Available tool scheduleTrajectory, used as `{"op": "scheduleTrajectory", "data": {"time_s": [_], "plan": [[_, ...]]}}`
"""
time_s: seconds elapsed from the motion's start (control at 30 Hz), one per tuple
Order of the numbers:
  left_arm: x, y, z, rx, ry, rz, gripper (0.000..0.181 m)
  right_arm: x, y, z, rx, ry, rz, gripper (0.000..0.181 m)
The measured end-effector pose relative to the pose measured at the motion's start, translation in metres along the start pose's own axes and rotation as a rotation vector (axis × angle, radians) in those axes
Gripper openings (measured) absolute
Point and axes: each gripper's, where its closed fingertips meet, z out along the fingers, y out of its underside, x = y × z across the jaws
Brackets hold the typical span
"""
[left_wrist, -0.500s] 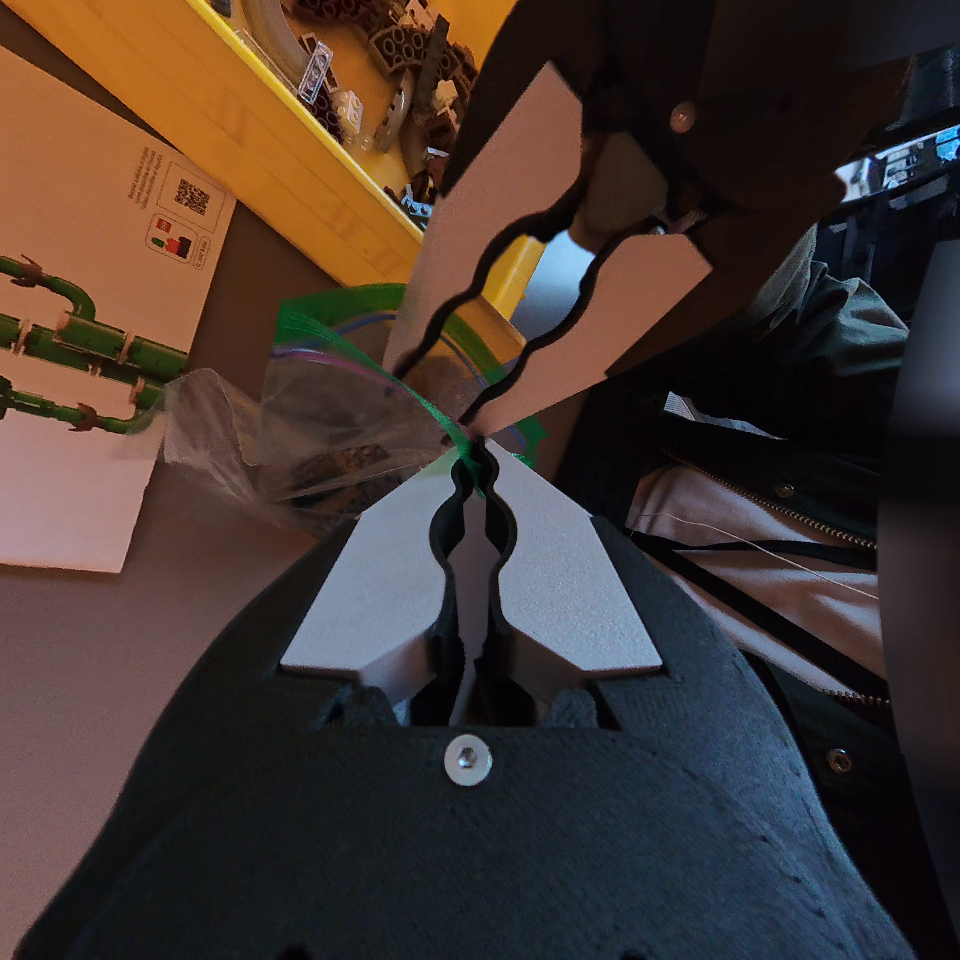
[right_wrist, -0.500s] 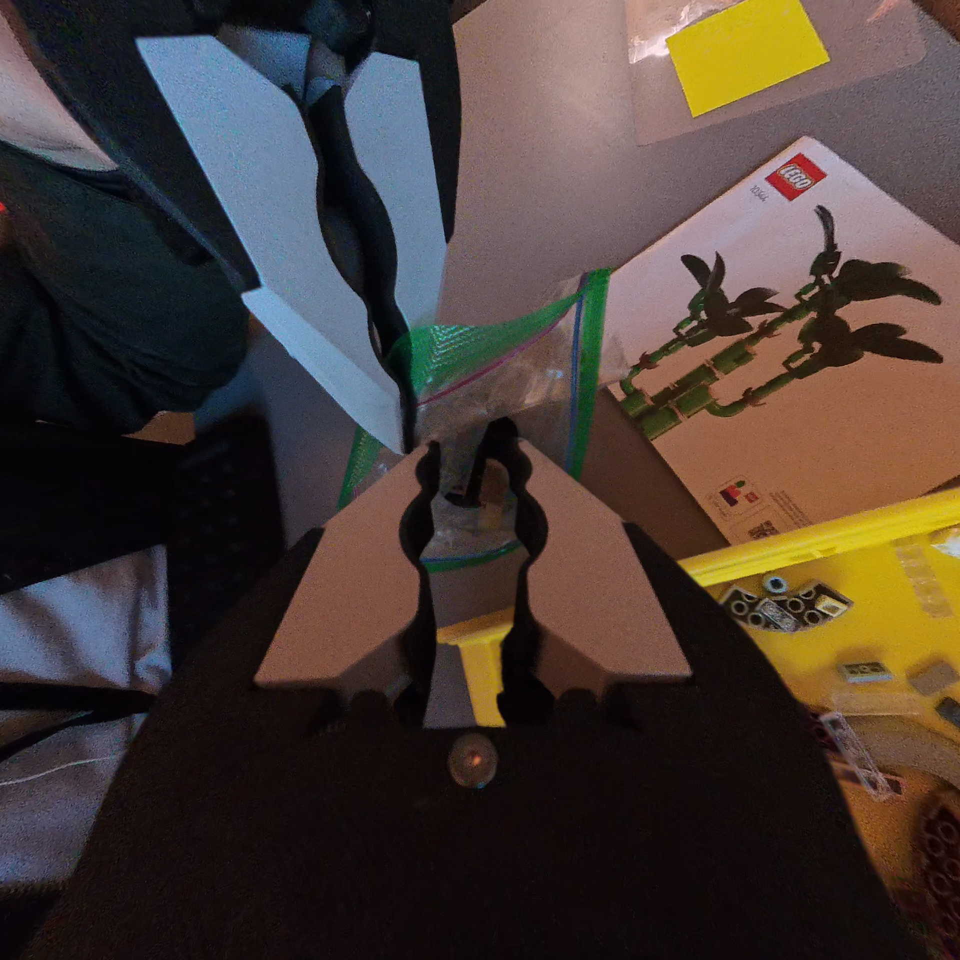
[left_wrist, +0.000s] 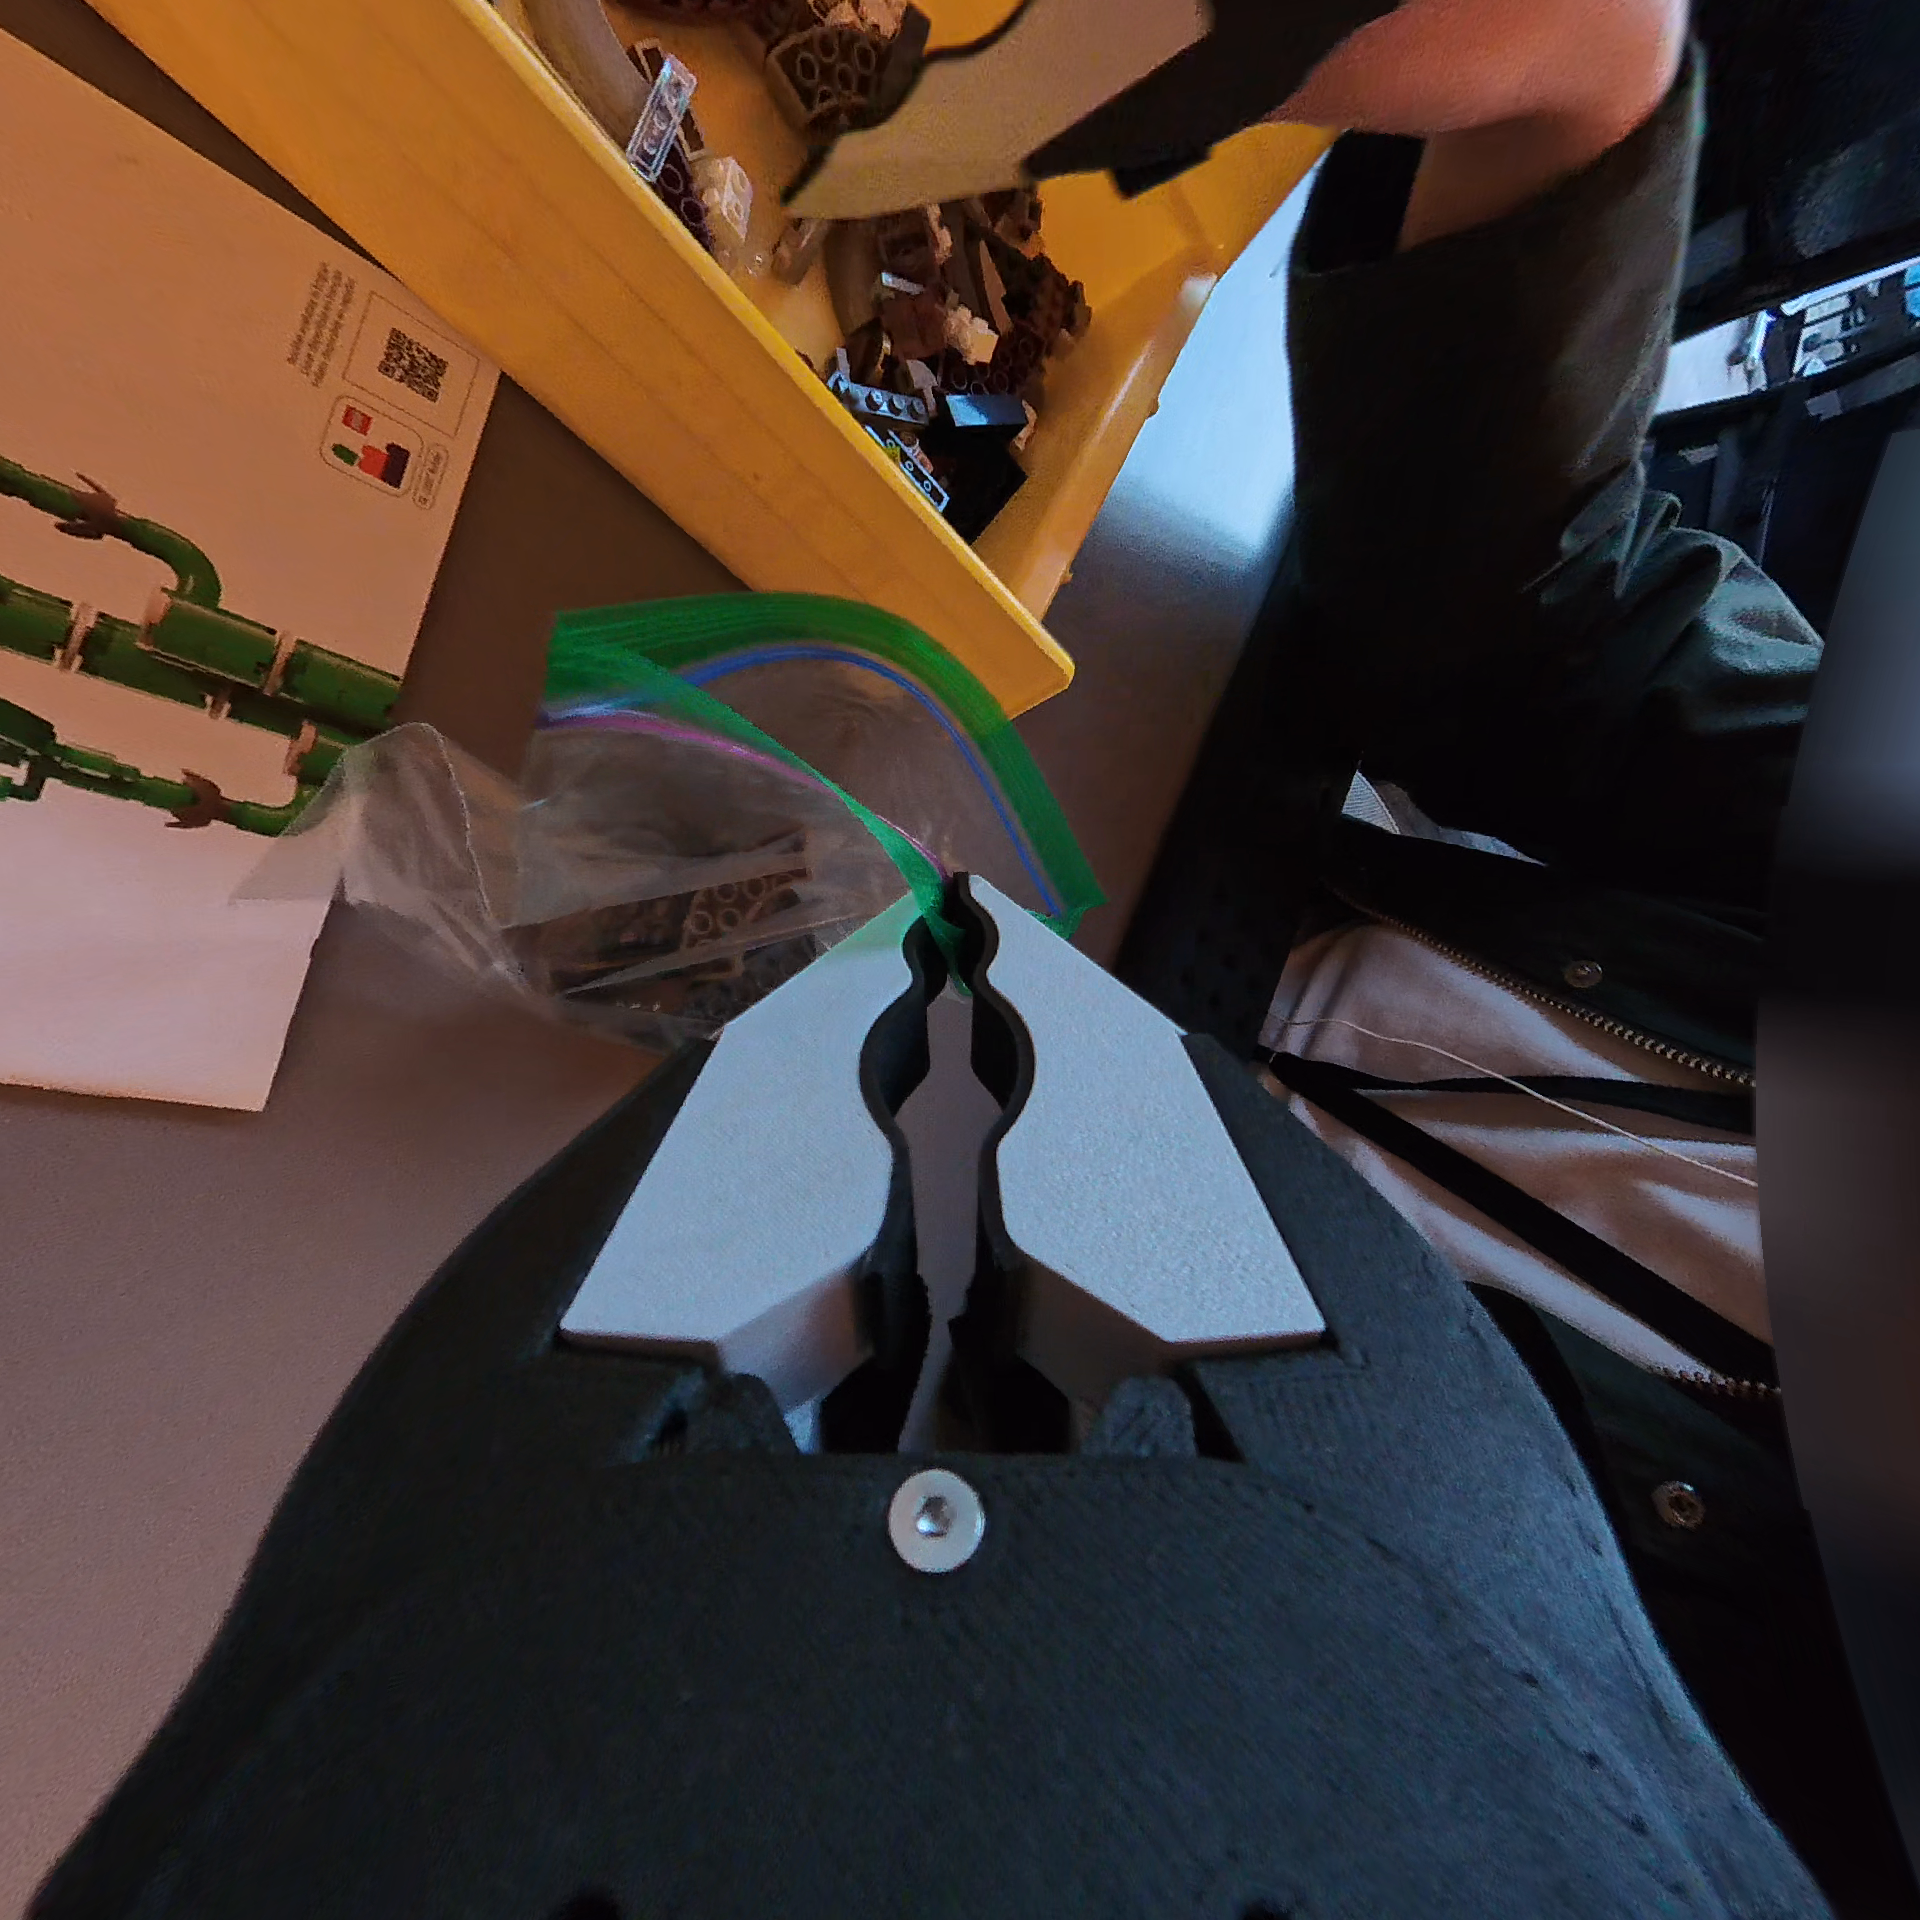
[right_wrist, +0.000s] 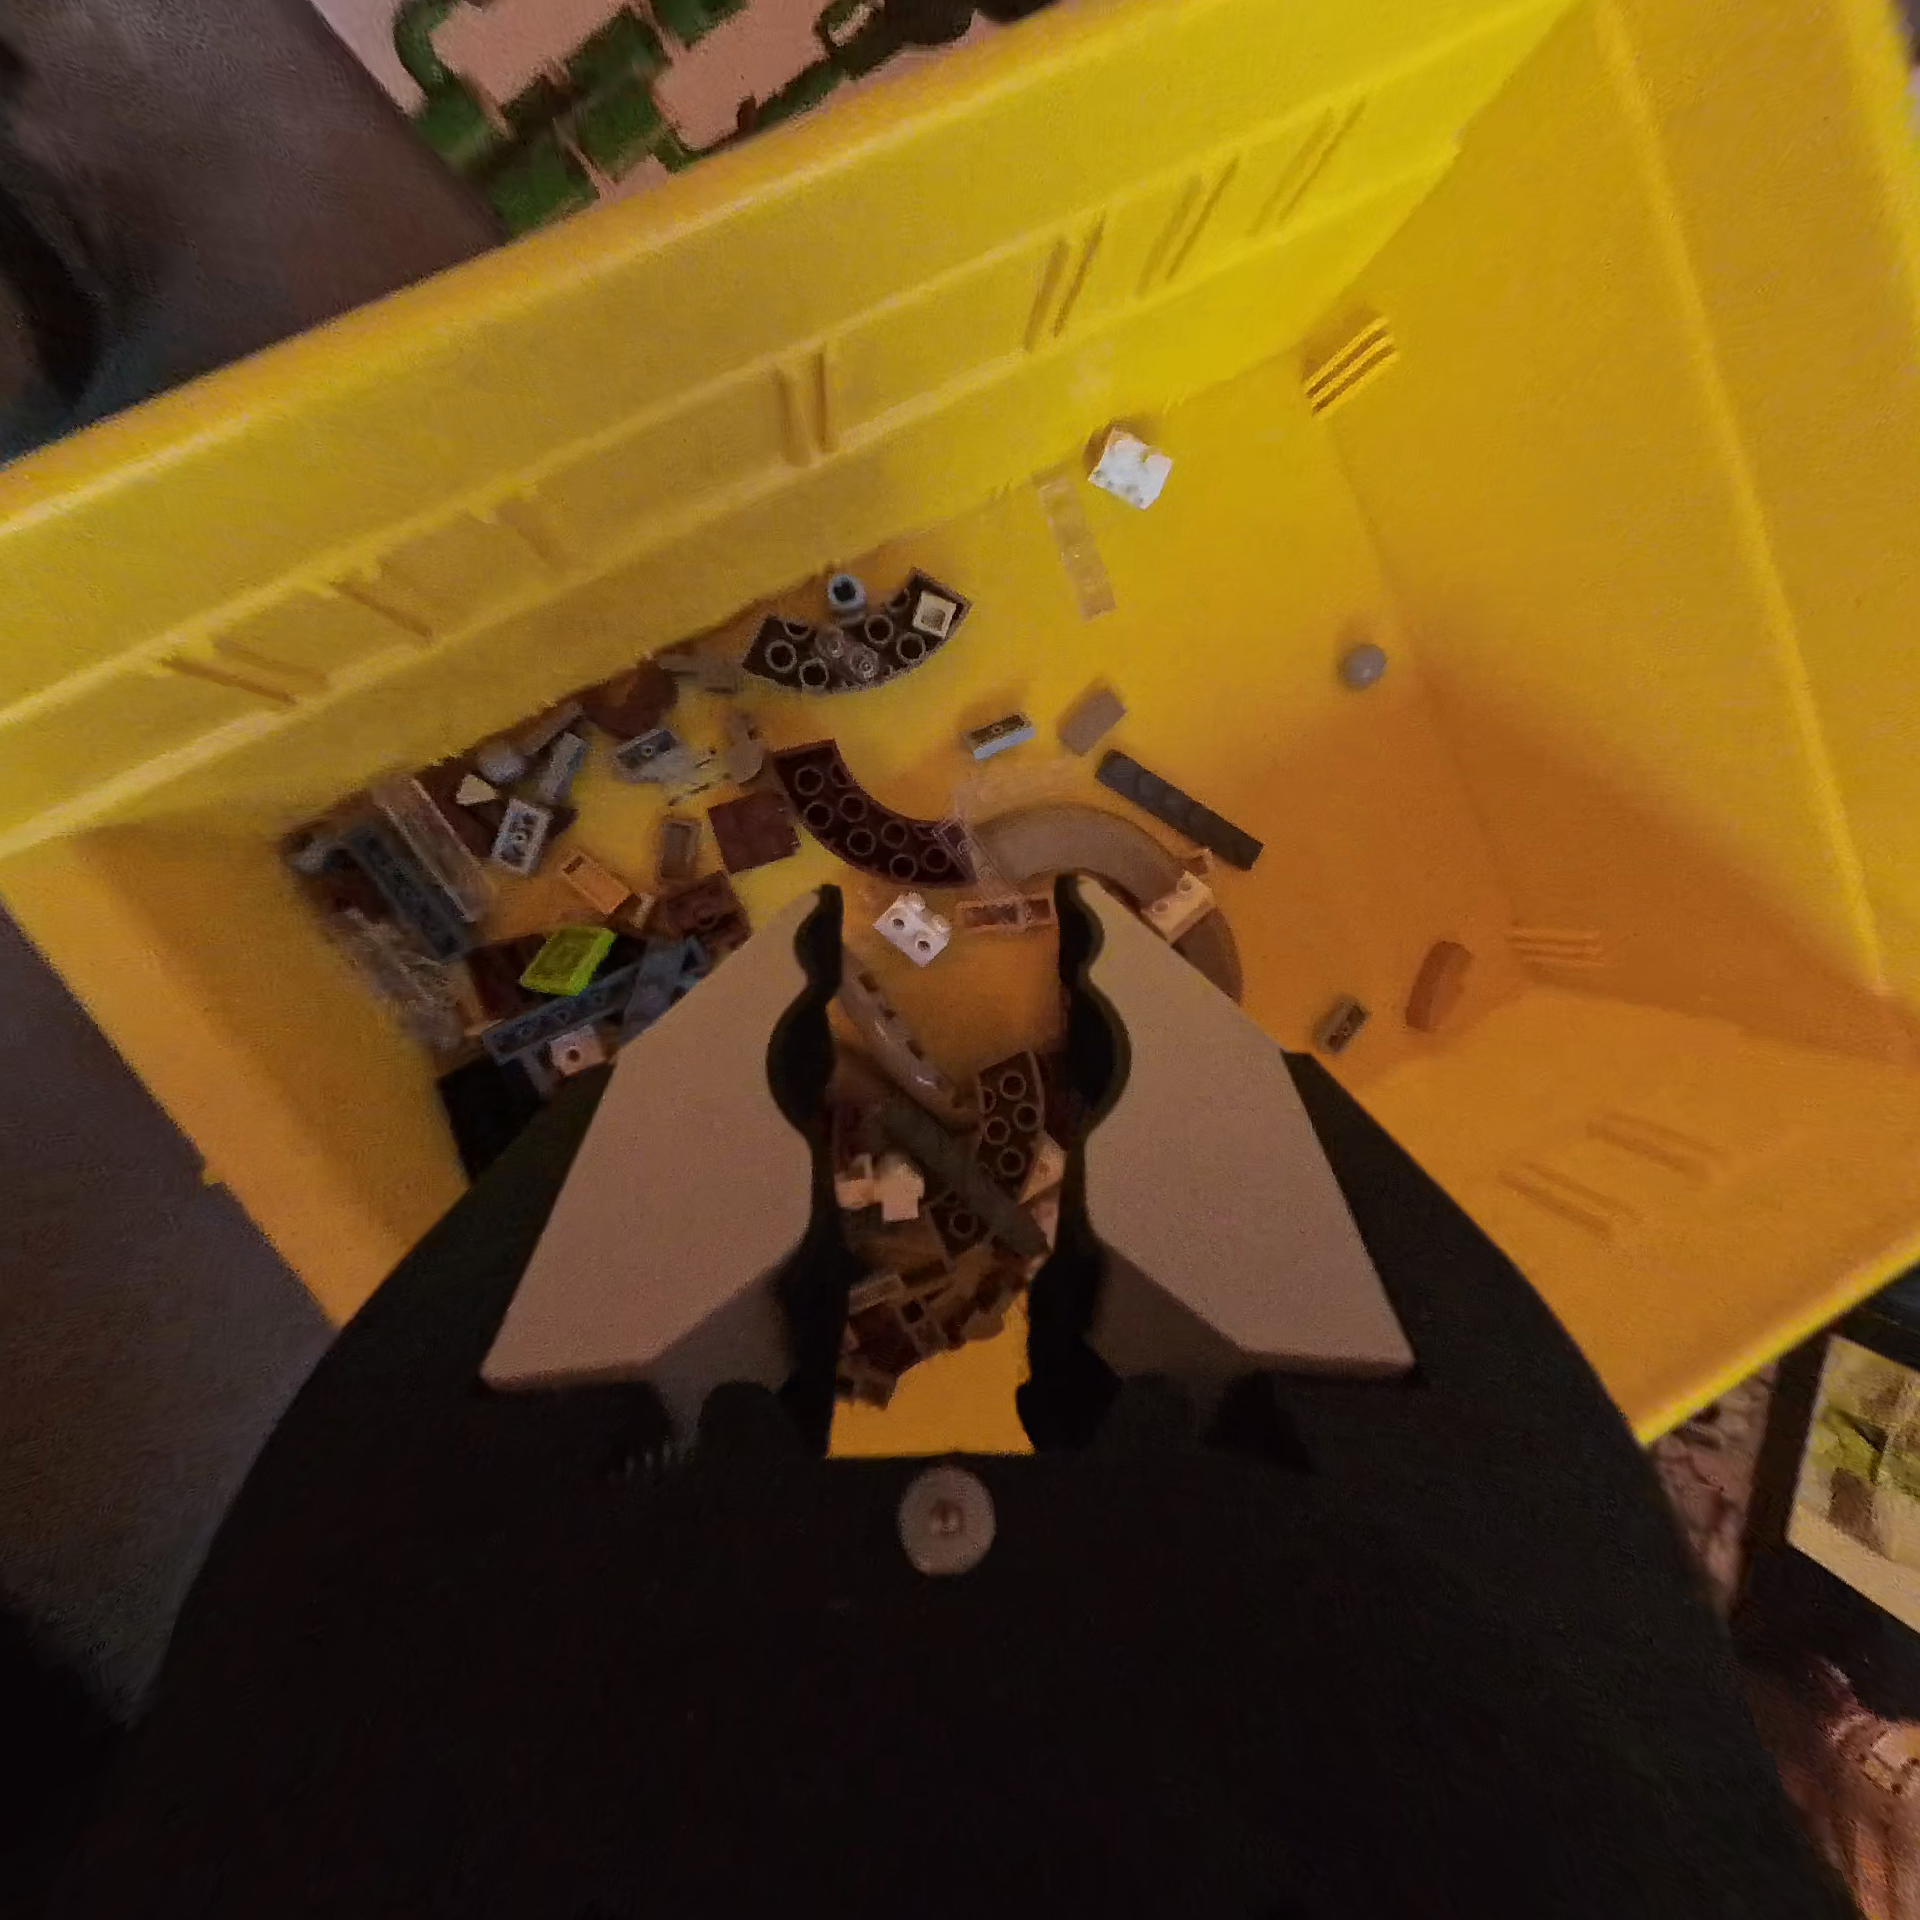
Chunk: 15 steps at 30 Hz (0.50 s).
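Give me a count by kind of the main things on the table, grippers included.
Hand-held gripper: 2, left pinching the bag, right open over the bin
Clear zip-top plastic bag with green seal: 1
Yellow plastic bin of loose bricks: 1
White printed booklet: 1
Total: 5

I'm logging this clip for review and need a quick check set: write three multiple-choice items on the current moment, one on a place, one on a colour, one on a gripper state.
1. Where does the right gripper hang?
A. Over the yellow bin of loose bricks
B. Over the booklet
C. Over a keyboard

2. What colour is the zip bag's top band?
A. Red
B. Green
C. Black

3. How is the left gripper?
A. Wide open
B. Shut on the bag's rim
C. Holding a brick

Answers: 1 A, bin floor and bricks show between its fingers; 2 B, a green strip edges the mouth; 3 B, its tips pinch the green strip.
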Motion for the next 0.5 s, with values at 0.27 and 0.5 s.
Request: {"op": "scheduleTrajectory", "data": {"time_s": [0.27,0.5], "plan": [[0.0,0.001,0.003,-0.014,0.006,0.002,0.0,0.001,0.015,0.038,-0.113,0.02,-0.016,0.04],[0.001,0.001,0.002,-0.013,0.003,0.006,0.0,0.007,0.018,0.029,-0.098,0.014,0.004,0.008]]}}
